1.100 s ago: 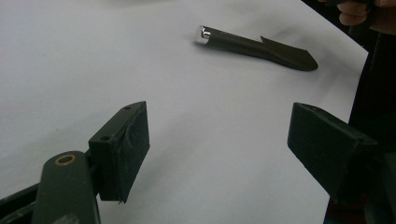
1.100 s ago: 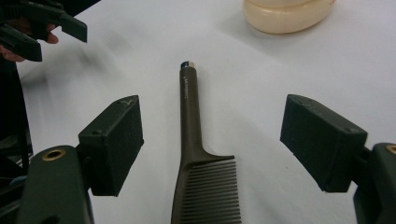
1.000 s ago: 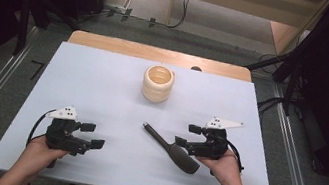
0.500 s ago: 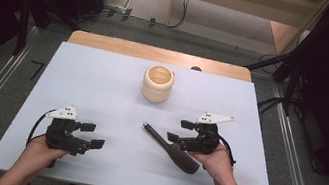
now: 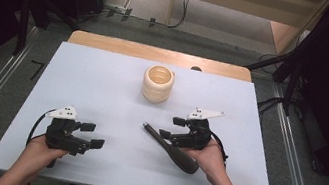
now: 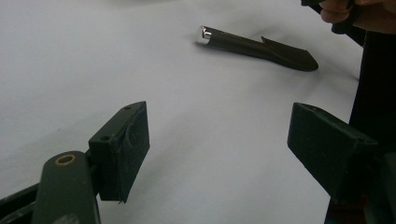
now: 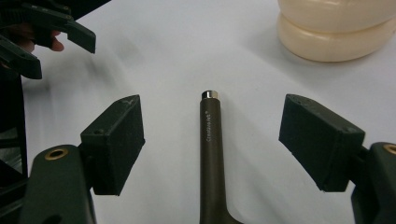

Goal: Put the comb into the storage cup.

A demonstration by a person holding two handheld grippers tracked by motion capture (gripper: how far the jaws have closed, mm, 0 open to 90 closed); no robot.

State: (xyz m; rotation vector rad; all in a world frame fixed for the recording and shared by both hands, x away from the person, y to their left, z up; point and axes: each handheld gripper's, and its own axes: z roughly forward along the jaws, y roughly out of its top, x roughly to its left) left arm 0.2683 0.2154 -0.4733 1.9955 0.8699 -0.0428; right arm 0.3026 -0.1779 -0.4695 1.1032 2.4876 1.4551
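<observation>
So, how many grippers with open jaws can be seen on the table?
2. The left gripper is near the table's front left, with nothing between its jaws. The right gripper is at the front right, its jaws spread on either side of the dark scoop's handle.

Black two-jaw tool point(image 5: 88, 134) with white three-cornered top plate.
</observation>
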